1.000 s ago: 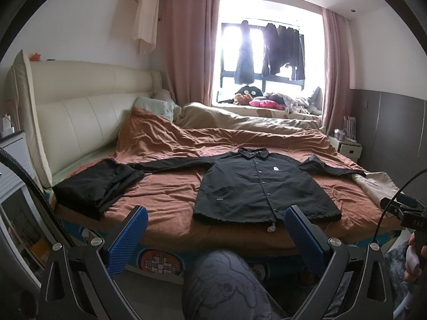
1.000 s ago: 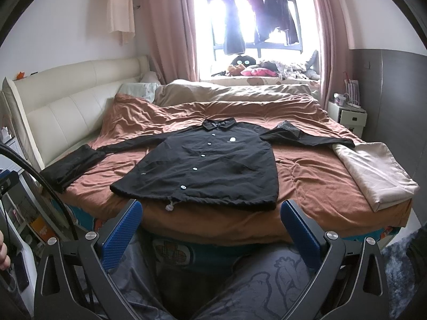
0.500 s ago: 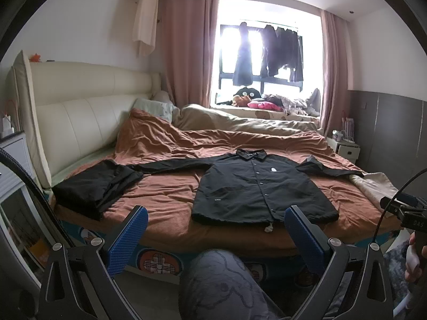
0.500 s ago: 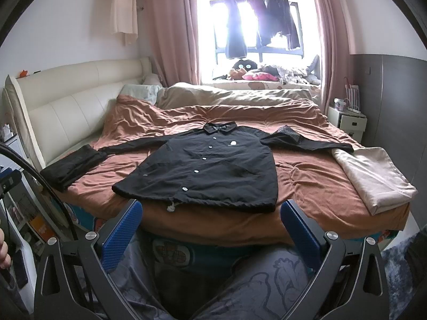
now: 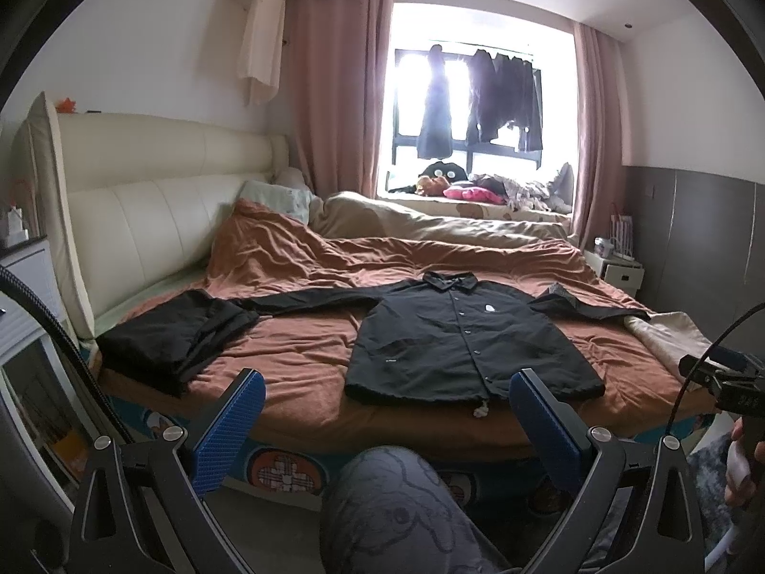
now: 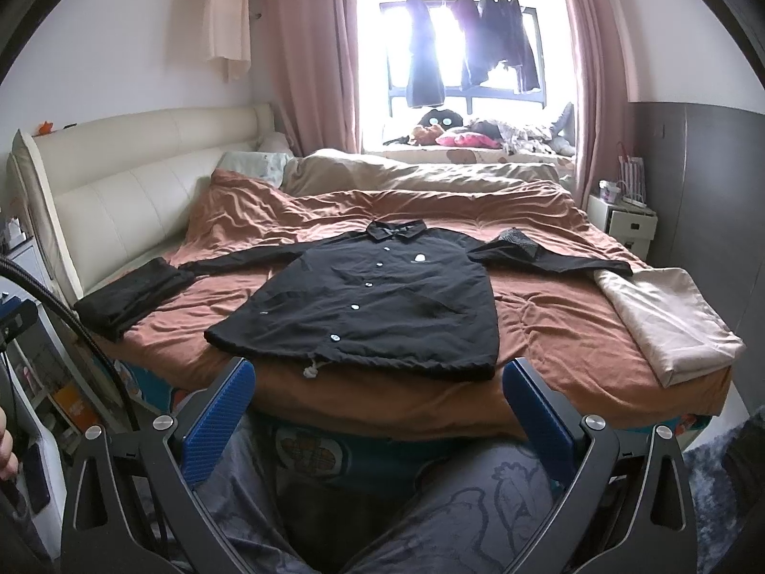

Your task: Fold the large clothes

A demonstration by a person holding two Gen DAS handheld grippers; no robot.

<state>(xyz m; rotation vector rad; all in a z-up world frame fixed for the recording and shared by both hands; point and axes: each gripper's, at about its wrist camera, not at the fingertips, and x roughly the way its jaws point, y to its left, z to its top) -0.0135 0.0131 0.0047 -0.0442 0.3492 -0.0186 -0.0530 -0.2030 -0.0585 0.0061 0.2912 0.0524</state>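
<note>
The black jacket point(image 6: 368, 301) lies buttoned and face up on the brown duvet point(image 6: 550, 325), sleeves spread, its hem along the near bed edge. Left of the jacket sits a folded black garment point(image 6: 129, 296); right of it, a beige pillowcase point(image 6: 669, 320). Left gripper point(image 5: 387, 423) and right gripper point(image 6: 377, 404) both gape wide and empty, short of the jacket's hem. Against a second ago the jacket sits slightly lower and nearer in both views
</note>
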